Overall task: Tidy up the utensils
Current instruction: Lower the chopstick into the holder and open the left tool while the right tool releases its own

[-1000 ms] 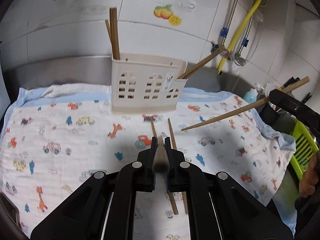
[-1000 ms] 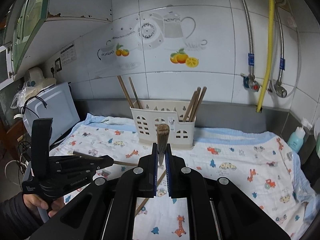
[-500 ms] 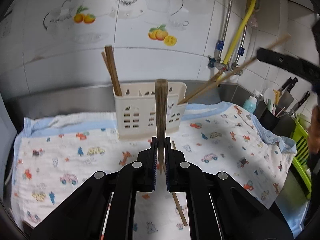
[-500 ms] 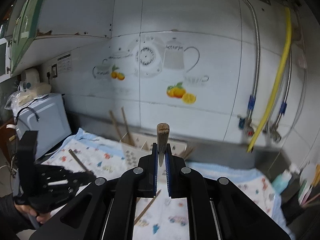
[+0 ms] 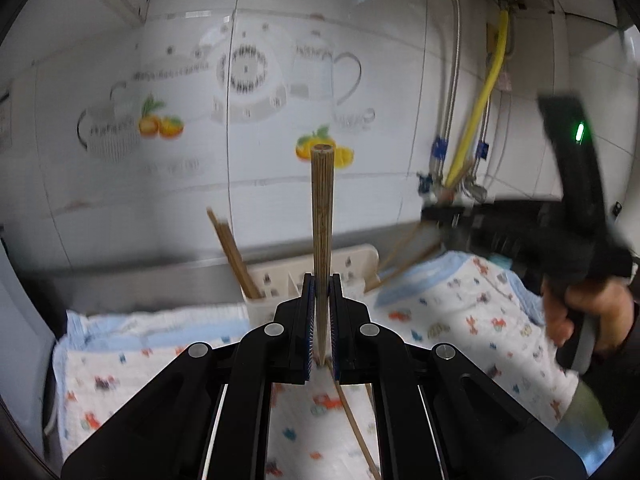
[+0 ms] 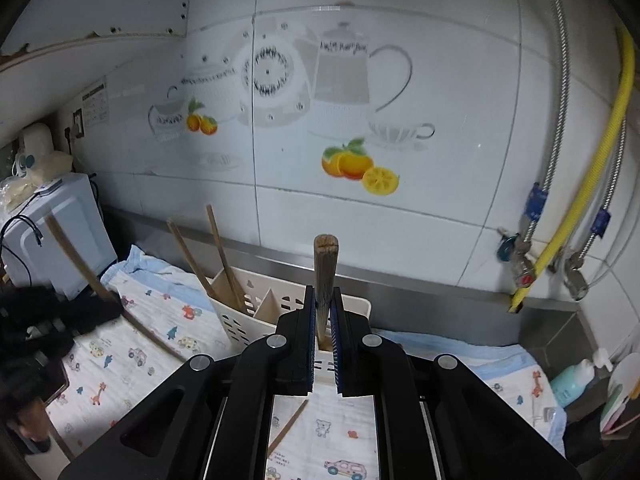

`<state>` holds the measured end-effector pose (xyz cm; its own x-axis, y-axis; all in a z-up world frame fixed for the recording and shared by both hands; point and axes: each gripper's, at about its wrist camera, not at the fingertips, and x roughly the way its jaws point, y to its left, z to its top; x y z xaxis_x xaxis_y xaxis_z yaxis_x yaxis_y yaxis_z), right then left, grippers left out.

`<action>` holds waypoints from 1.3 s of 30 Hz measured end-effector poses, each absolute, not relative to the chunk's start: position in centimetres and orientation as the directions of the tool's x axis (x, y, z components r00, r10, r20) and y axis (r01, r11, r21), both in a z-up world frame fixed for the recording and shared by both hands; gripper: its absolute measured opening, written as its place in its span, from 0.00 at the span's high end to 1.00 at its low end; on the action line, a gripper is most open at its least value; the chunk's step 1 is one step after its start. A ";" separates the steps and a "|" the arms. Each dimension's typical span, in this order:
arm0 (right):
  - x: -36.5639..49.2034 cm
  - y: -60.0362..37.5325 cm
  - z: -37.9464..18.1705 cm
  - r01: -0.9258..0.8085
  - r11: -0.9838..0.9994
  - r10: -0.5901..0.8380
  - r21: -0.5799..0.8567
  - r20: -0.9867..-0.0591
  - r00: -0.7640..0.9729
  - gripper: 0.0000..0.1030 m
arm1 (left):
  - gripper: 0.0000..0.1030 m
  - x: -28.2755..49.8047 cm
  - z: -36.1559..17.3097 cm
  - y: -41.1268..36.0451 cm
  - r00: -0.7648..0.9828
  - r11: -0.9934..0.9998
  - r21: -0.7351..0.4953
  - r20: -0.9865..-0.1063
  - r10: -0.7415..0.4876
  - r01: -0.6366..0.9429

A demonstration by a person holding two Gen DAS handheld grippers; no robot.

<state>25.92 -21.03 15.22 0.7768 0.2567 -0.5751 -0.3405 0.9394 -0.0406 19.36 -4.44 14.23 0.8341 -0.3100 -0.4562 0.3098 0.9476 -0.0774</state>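
My left gripper is shut on a wooden chopstick that stands upright, raised in front of the cream utensil holder. My right gripper is shut on another wooden chopstick, held upright just above the holder. Two chopsticks lean in the holder's left compartment. In the left wrist view the right gripper is blurred, at the holder's right side. Loose chopsticks lie on the printed cloth.
A patterned cloth covers the counter. The tiled wall with hoses and valves is close behind. A white appliance stands at far left, a bottle at right.
Both grippers have risen and tilted up with their chopsticks. The right gripper has moved in close above the holder. The left gripper's chopstick turned from lying flat to upright.
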 end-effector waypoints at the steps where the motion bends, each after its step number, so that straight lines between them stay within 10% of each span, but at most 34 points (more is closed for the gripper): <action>1: 26.2 -20.9 15.0 -0.340 0.940 0.254 -0.041 -0.580 0.774 0.93 | 0.94 19.7 14.8 -4.5 0.841 0.949 -0.071 -0.447 -0.305 0.307; 12: 28.2 -21.0 12.7 -0.339 0.940 0.242 -0.041 -0.620 0.746 0.93 | 0.94 24.7 18.3 -4.8 0.898 0.972 -0.028 -0.379 -0.225 0.232; 39: 25.4 -22.5 14.8 -0.319 0.946 0.238 -0.065 -0.529 0.815 0.79 | 0.93 30.8 12.5 -4.5 0.824 0.978 -0.096 -0.526 -0.210 0.187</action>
<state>25.43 -22.52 14.82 0.8145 0.2383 -0.5289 -0.3190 0.9455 -0.0653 30.79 -4.54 12.51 0.8241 -0.2099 -0.5261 0.1874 0.9775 -0.0965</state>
